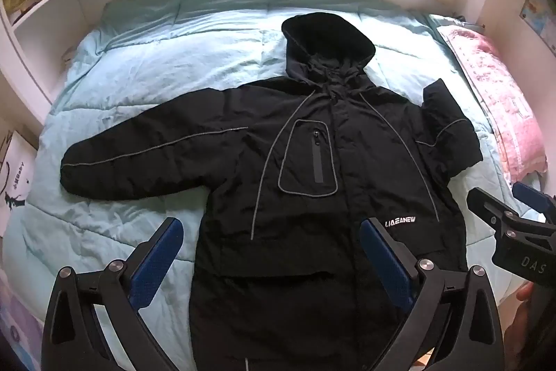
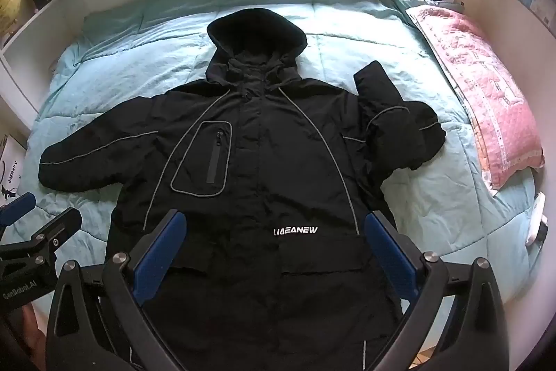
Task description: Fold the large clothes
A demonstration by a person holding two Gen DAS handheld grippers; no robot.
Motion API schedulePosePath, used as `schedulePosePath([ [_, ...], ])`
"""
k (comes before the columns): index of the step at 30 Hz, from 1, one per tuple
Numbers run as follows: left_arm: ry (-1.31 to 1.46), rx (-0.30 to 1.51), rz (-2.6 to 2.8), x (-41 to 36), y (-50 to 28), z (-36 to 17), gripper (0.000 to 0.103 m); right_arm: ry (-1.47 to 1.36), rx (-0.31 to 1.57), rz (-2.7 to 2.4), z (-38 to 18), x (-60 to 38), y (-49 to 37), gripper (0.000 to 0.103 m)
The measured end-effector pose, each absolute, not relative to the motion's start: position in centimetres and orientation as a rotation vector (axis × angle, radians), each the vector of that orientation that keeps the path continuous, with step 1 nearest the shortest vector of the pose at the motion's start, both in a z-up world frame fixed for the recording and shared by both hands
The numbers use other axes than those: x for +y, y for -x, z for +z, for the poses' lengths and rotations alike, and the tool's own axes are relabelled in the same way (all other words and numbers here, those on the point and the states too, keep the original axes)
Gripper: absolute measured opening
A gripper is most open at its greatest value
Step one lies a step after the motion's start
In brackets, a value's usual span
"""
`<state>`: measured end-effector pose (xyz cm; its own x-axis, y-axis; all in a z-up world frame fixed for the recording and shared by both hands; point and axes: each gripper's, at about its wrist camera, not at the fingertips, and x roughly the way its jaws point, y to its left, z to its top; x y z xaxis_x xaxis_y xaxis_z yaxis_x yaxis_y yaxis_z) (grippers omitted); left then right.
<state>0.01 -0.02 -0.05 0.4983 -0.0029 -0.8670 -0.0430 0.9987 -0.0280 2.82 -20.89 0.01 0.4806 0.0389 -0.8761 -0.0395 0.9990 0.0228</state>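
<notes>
Left gripper point(image 1: 271, 252) and right gripper point(image 2: 274, 246) hover with jaws spread, grasping nothing. Black jacket point(image 2: 250, 169) lies front-up on the bed point(image 2: 434, 197). Recommended: seize the long sleeve point(image 1: 139, 159) near its cuff, fold inward. Pink pillow point(image 2: 479, 99) crowds the right edge; left side offers room.
</notes>
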Motion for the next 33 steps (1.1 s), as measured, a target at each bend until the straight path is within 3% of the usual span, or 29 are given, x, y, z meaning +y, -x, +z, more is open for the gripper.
schedulePosePath([
  [24, 0.119, 1.062, 0.006, 1.6, -0.2, -1.2, 0.101, 0.016, 1.106, 0.042, -1.2, -20.7, -2.3, 0.103],
  [33, 0.363, 1.078, 0.081, 8.8, -0.8, -3.0, 0.101, 0.035, 1.133, 0.077, -2.2, -19.4, -3.6, 0.103],
])
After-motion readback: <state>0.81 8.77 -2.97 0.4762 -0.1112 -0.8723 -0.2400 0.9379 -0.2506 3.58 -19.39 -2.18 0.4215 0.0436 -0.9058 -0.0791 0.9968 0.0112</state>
